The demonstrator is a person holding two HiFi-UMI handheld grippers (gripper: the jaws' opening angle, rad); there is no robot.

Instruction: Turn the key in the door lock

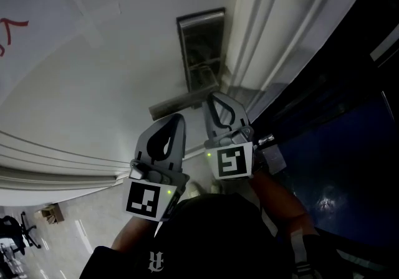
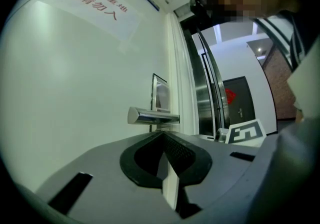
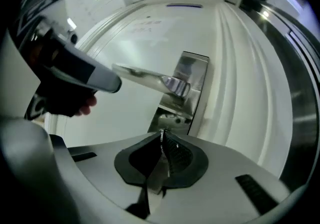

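While your right gripper (image 3: 162,139) fingers pinched what looked like the key (image 3: 160,134) close to the lock plate (image 3: 192,75), turning remained undone; your left gripper (image 2: 163,137) fingers sat pressed together, empty.

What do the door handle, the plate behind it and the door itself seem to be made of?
Door handle: polished metal, probably steel; it mirrors the room.
Plate: brushed-looking metal, duller grey sheen.
Door: smooth, white-painted matt surface; the core beneath cannot be told.
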